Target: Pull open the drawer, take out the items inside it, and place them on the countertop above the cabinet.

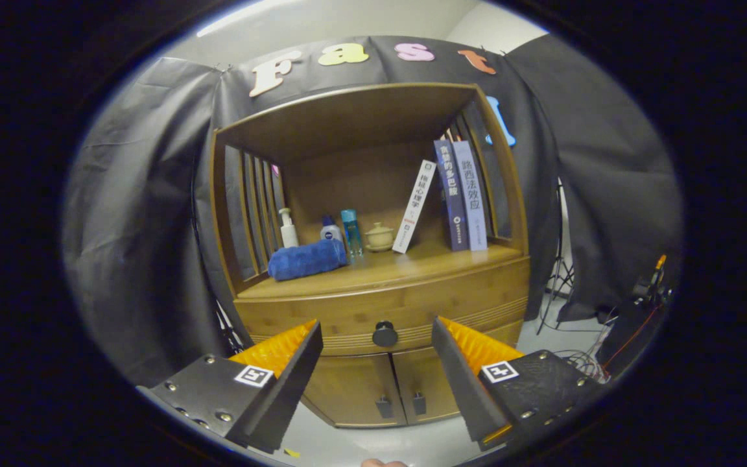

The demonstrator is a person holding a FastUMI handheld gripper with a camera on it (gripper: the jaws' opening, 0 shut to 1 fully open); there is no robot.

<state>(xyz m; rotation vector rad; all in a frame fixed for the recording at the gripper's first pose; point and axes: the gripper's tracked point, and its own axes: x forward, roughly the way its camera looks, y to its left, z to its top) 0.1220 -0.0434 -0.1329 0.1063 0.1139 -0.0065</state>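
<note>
Fingers of the gripper (377, 337) spread wide, empty; beyond them the closed drawer (383, 311) under a wooden countertop (412, 263), black-draped booth around.

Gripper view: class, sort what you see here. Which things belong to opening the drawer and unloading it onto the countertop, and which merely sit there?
Belong to the job:
- drawer, shut
- its black knob
- countertop
- gripper, open, knob between the fingers ahead

Just sitting there:
- blue towel
- pump bottle
- two blue bottles
- lidded cup
- three books
- lower cabinet doors
</note>
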